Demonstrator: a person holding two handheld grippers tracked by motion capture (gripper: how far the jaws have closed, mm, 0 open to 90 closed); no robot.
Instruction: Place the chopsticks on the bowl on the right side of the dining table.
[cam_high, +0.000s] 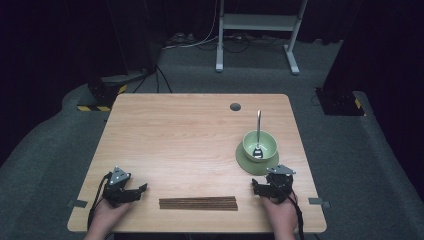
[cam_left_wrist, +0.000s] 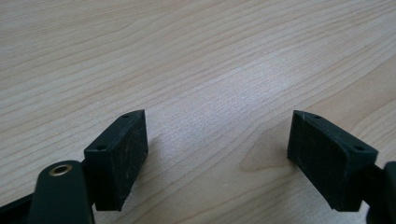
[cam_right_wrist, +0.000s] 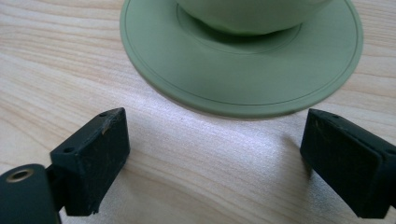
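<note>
At the bottom edge of the high view, both hands rest on the table (cam_high: 200, 130), a gripper in each, and nothing is picked up. The left gripper (cam_high: 131, 192) sits at lower left, its jaws spread wide over bare wood, which the left gripper view confirms: two black pads well apart, only grain between them. The right gripper (cam_high: 262, 189) sits at lower right, jaws likewise wide apart and holding nothing.

Between the two, low in the centre of the frame, lie the chopsticks (cam_high: 198, 203), a dark brown bundle lying flat and running left to right, near both grippers but touched by neither. Just above the right gripper, in the right middle of the frame, a green bowl (cam_high: 260, 144) stands on a green saucer (cam_high: 246, 162), with a spoon (cam_high: 258, 131) in it, handle leaning toward the far edge. In the right gripper view the saucer (cam_right_wrist: 243, 70) fills the upper part, its near rim just beyond the open jaws, not in contact.

My read: the work has barely begun. The chopsticks look unmoved and the bowl setting undisturbed. Everything is left to do, starting with a reach and a grasp; whether the chopsticks or the saucer is first, I cannot tell.
</note>
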